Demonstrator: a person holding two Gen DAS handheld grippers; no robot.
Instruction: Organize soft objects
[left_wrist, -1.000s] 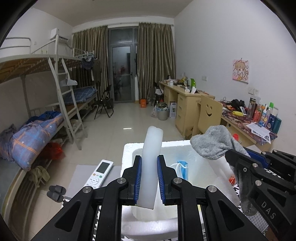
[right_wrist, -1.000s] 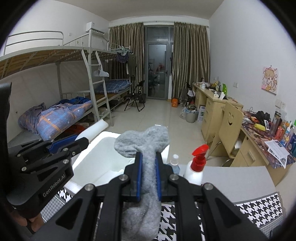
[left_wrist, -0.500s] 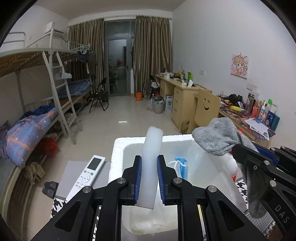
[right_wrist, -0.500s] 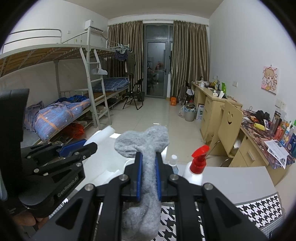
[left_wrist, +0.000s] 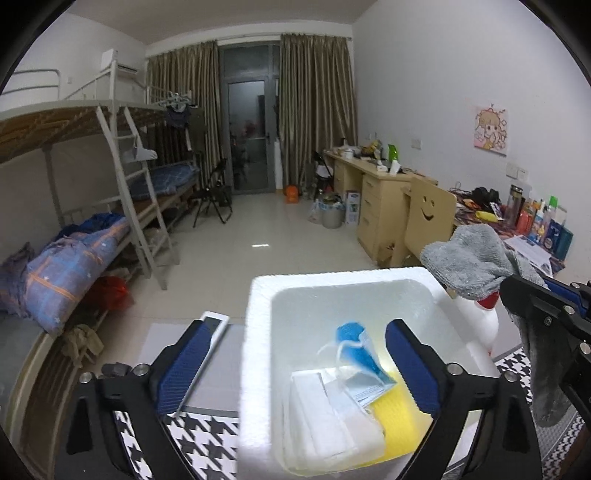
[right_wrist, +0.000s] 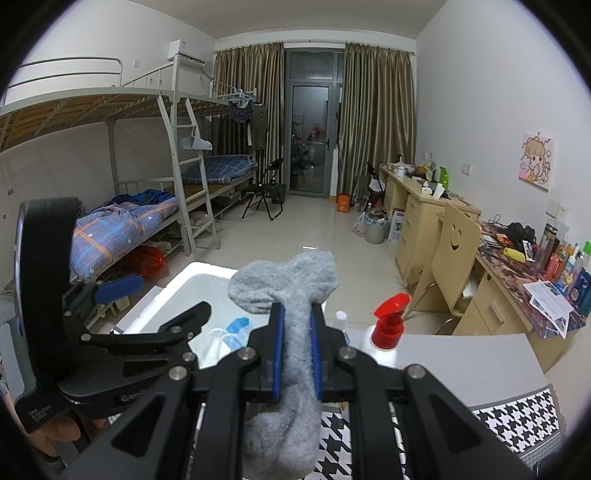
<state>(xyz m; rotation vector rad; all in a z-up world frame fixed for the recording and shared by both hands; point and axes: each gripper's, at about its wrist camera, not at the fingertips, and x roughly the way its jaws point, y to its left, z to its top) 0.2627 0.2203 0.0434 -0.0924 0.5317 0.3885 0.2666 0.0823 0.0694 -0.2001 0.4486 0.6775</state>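
Observation:
My left gripper (left_wrist: 297, 332) hangs over the white foam box (left_wrist: 258, 295), its jaws opening wide with nothing between the pads. A white foam strip (left_wrist: 332, 417) lies in the box beside a blue mask packet (left_wrist: 356, 347) and a yellow sponge (left_wrist: 399, 413). My right gripper (right_wrist: 297, 314) is shut on a grey sock (right_wrist: 291, 280), held upright just right of the box (right_wrist: 207, 269). The sock (left_wrist: 469, 258) and right gripper (left_wrist: 535, 306) show at the right edge of the left wrist view. The left gripper (right_wrist: 162, 295) appears at the left of the right wrist view.
A white remote control (left_wrist: 207, 347) lies left of the box, partly behind my left finger. A red-capped spray bottle (right_wrist: 388, 332) and a small bottle stand right of the box. A houndstooth cloth (right_wrist: 517, 413) covers the near table. Desks and a chair line the right wall.
The left gripper has opened and let go of the white foam strip, which now lies in the box. The right gripper still holds the sock in the same place.

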